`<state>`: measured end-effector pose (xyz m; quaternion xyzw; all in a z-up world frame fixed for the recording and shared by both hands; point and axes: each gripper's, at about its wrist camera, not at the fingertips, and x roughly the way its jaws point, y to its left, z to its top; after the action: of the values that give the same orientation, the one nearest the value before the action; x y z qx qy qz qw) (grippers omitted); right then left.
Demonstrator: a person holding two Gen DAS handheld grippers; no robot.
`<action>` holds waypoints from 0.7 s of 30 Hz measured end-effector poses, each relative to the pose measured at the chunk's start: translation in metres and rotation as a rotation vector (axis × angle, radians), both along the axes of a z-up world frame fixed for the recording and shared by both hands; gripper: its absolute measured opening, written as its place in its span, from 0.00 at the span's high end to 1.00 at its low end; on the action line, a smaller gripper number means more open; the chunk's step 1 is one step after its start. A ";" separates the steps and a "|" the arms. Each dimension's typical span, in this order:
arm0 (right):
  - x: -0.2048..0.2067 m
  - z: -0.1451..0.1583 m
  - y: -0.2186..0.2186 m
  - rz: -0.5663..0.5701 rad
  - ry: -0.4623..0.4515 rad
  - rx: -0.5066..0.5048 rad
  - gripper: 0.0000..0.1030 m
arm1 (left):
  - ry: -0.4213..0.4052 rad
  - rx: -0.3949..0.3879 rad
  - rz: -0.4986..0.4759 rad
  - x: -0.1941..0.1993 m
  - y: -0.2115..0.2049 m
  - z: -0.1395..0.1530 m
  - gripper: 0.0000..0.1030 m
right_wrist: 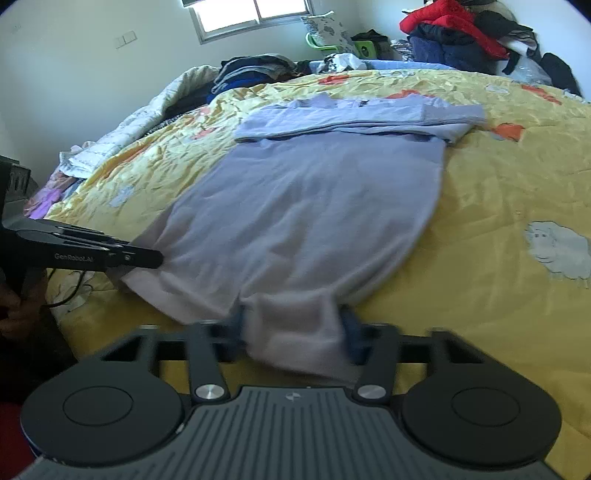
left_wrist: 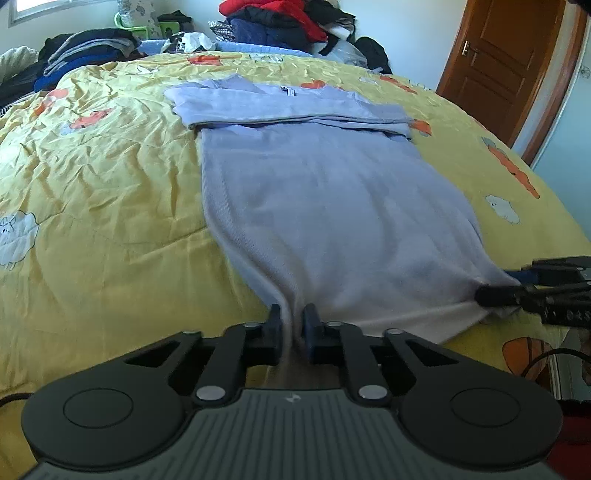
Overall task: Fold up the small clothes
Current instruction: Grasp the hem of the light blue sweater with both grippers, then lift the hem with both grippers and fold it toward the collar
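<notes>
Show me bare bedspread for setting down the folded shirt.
Free: yellow bedspread on both sides of the lilac shirt, which both grippers hold at its near hem. Crowded: the far edge, with stacked dark clothes and a red-topped heap.

My pale lilac garment lies flat along the yellow bed, sleeves folded across its far end in a band. Its near hem reaches the bed's near edge, bunched and lifted at both near corners.
</notes>
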<state>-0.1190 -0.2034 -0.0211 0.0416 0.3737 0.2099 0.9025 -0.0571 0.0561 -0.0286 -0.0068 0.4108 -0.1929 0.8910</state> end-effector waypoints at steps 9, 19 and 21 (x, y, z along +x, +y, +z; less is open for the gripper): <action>0.004 0.010 -0.016 -0.049 -0.015 0.125 0.91 | -0.058 0.030 0.008 -0.005 -0.009 0.013 0.95; 0.011 0.026 -0.013 -0.066 -0.094 0.114 0.91 | -0.143 0.060 0.032 -0.002 -0.028 0.032 0.95; 0.014 0.030 -0.014 -0.075 -0.111 0.111 0.91 | -0.161 0.053 0.034 -0.001 -0.030 0.037 0.95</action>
<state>-0.1055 -0.2171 0.0089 0.0937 0.3091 0.1981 0.9254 -0.0580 0.0264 0.0085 0.0252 0.3426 -0.1668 0.9242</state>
